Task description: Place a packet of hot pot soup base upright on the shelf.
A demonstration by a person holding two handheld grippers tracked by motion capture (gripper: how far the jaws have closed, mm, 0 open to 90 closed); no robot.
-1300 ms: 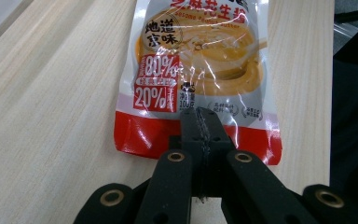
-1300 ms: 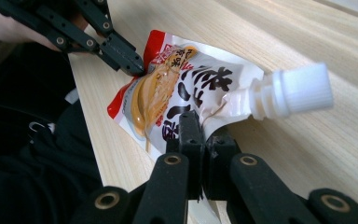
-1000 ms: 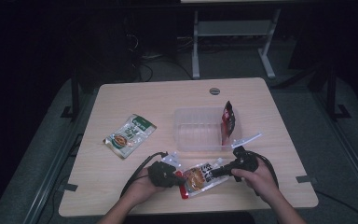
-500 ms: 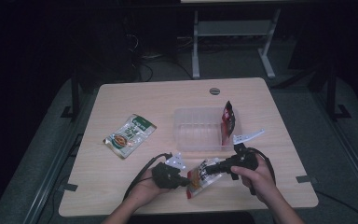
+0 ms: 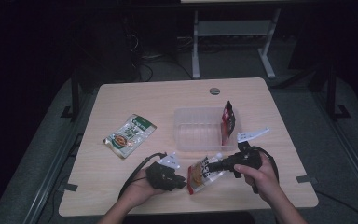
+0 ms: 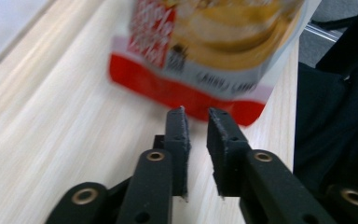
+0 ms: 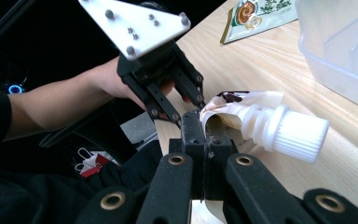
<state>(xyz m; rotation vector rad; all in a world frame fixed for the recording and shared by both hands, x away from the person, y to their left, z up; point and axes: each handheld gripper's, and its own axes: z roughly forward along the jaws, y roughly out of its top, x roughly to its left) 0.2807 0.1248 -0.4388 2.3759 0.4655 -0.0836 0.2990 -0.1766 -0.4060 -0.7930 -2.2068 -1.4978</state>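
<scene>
A spouted snack pouch (image 5: 204, 171), red and yellow with a white screw cap (image 7: 298, 133), hangs tilted just above the table's front edge. My right gripper (image 5: 213, 167) is shut on its top edge beside the spout (image 7: 205, 126). My left gripper (image 5: 184, 183) sits just left of the pouch's red bottom edge (image 6: 200, 51). Its jaws (image 6: 196, 116) have just been opening; they stand a little apart with nothing between them. In the right gripper view the left gripper (image 7: 192, 108) points at the pouch from the far side.
A clear plastic container (image 5: 189, 133) sits mid-table with a red pouch (image 5: 227, 120) upright at its right end. A green pouch (image 5: 129, 135) lies flat to the left. The table's front edge (image 5: 186, 211) is close under both hands.
The left gripper's jaws have come off the pouch's lower end and drawn back slightly to the left. The right gripper still holds the pouch, now raised a little.
</scene>
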